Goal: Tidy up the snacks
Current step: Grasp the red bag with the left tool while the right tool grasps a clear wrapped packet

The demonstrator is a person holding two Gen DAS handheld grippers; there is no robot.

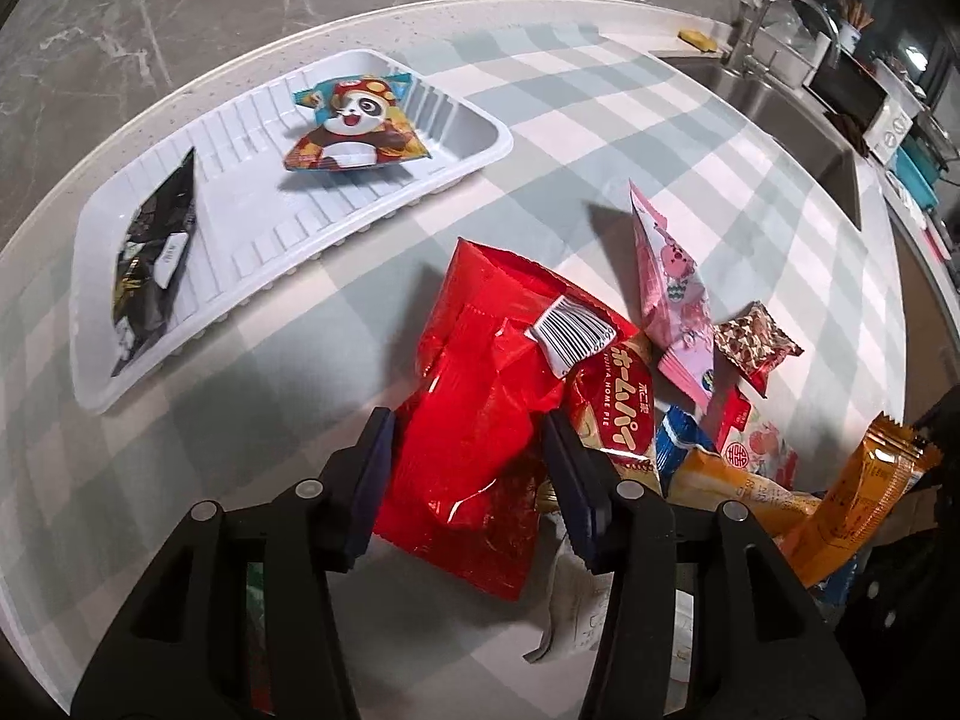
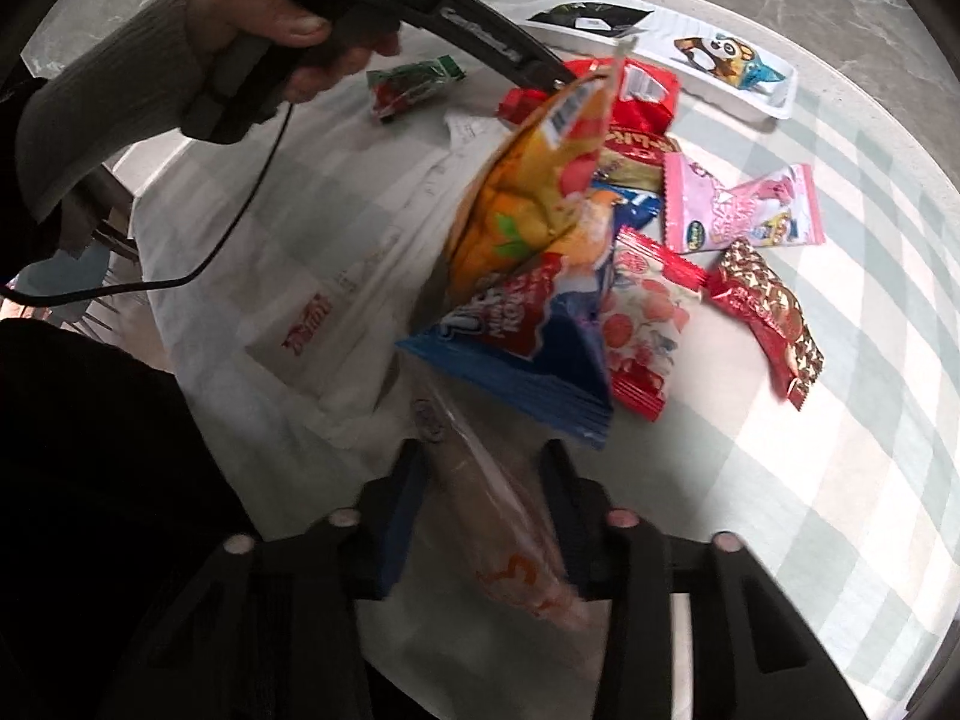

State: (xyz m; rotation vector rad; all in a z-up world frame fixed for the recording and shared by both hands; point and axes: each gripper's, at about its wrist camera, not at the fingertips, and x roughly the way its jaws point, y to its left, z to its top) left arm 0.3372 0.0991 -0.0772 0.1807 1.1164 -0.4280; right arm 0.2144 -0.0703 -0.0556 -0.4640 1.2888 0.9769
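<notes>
My left gripper (image 1: 468,426) points down over the snack pile, with a shiny red bag (image 1: 474,420) between its open fingers; the pads sit close to the bag's sides. My right gripper (image 2: 485,453) is shut on a long orange packet (image 2: 504,528), seen tilted up at the right of the left wrist view (image 1: 858,498). The white tray (image 1: 300,228) at the back left holds a panda bag (image 1: 354,126) and a black packet (image 1: 156,252).
The pile holds a pink packet (image 2: 744,210), a red starred packet (image 2: 774,312), a strawberry packet (image 2: 642,324), a blue bag (image 2: 528,354) and a big orange bag (image 2: 540,198). A white plastic bag (image 2: 300,276) lies beside them. A sink (image 1: 780,108) lies at the back right.
</notes>
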